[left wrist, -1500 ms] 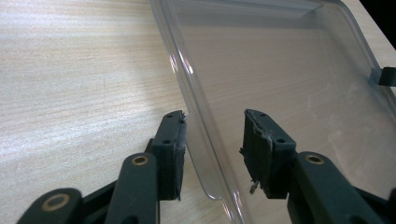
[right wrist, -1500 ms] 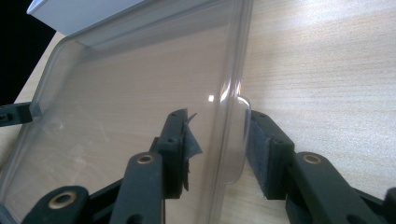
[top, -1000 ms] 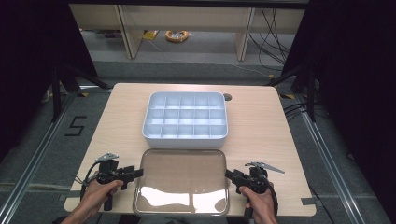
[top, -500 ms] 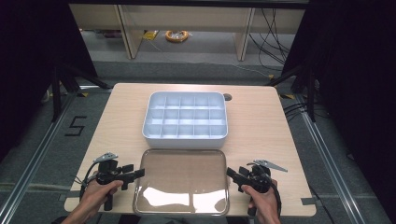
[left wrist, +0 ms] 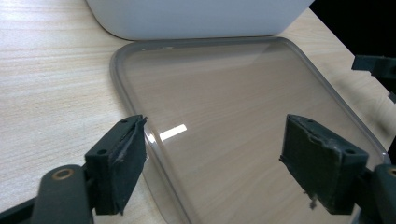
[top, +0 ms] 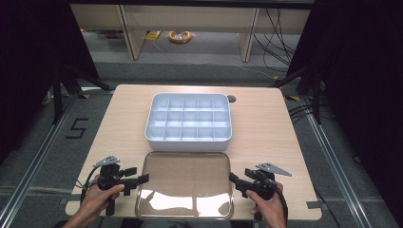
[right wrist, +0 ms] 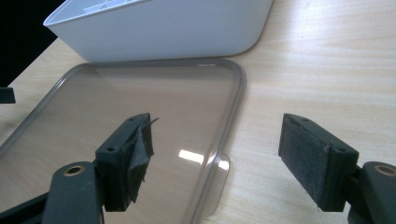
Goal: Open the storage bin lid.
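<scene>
**A:** What sits on the pale wood-grain surface point(top: 266, 128)?

**B:** A white plastic organiser box divided into a grid of small square compartments point(top: 188, 121), towards the far middle. Just in front of it, touching or nearly touching its near wall, lies a flat, clear, smoky-tinted plastic lid with rounded corners and a raised rim point(top: 184, 184). Ceiling light glares off its near half.

**A:** And the left hand-held gripper point(top: 135, 179)?

**B:** It is held in the person's left hand point(top: 97, 199) at the lid's left edge. In the left gripper view its jaws stand wide apart with nothing between them; the left jaw is over the lid's rim, the right jaw over the clear panel.

**A:** The right hand-held gripper point(top: 236, 183)?

**B:** It is in the right hand point(top: 268, 205) at the lid's right edge, jaws likewise spread wide and gripping nothing. In the right gripper view one jaw hangs over the lid, the other over bare wood, with the rim and a small tab on the lid's edge between them.

**A:** Any writing?

**B:** No labels on the box or lid. On the floor left of the surface there is a dark "5" mark point(top: 76, 128).

**A:** Anything else?

**B:** A coil of yellow cable point(top: 180, 36) lies on the floor beyond, near wooden furniture legs.
</scene>
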The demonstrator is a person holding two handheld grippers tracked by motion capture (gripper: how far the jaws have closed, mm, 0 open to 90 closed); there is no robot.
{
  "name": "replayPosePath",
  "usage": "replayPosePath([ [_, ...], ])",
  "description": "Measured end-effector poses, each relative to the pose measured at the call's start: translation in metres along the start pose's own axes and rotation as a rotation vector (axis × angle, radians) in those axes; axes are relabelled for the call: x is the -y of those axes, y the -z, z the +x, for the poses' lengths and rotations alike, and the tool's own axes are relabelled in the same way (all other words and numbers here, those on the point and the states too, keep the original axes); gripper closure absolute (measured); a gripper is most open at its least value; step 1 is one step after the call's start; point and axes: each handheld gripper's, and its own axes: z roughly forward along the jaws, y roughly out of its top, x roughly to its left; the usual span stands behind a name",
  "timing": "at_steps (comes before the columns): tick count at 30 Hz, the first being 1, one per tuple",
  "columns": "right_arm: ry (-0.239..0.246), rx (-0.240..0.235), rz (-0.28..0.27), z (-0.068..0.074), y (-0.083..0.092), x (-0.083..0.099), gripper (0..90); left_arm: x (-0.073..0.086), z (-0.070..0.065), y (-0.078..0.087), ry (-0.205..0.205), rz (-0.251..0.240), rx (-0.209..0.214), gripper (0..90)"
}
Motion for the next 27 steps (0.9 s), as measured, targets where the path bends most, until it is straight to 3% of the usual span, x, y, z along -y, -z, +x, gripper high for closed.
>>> replayPosePath([
  [4,0.011,0.013,-0.008,0.003,0.004,0.000,26.2,0.001,-0.003,0.001,-0.021,0.002,0.008,20.2],
  [10,0.030,0.020,-0.020,0.002,0.008,0.003,26.2,0.002,-0.005,0.001,-0.015,0.008,0.020,20.0],
  [11,-0.016,0.011,-0.012,0.006,0.010,0.004,26.2,0.002,-0.005,0.002,-0.022,0.008,0.017,20.1],
  [12,0.016,0.015,-0.022,0.002,0.012,0.005,26.2,0.002,-0.005,0.002,-0.019,-0.005,0.013,20.2],
  [14,0.023,0.017,-0.027,0.002,0.013,0.006,26.2,0.002,-0.005,0.003,-0.017,0.003,0.017,20.2],
  [16,-0.010,0.029,-0.006,0.004,0.019,0.008,26.1,0.004,-0.006,0.004,-0.020,0.000,0.020,20.2],
  [19,0.014,0.014,-0.027,0.001,0.022,0.010,25.6,0.006,-0.008,0.005,-0.024,0.005,0.023,20.2],
  [20,-0.041,0.016,-0.023,0.006,0.024,0.012,25.3,0.006,-0.009,0.005,-0.023,0.003,0.029,20.2],
  [21,0.003,0.025,-0.032,0.003,0.024,0.013,25.2,0.007,-0.010,0.006,-0.024,0.005,0.028,20.2],
  [24,0.022,0.015,-0.026,0.002,0.028,0.015,24.6,0.010,-0.012,0.008,-0.029,0.009,0.029,20.2],
  [26,0.029,0.008,-0.027,0.002,0.031,0.016,24.0,0.012,-0.013,0.010,-0.031,0.006,0.031,20.2],
  [27,-0.006,0.005,-0.014,0.005,0.034,0.017,23.7,0.013,-0.014,0.010,-0.029,0.002,0.024,20.3],
])
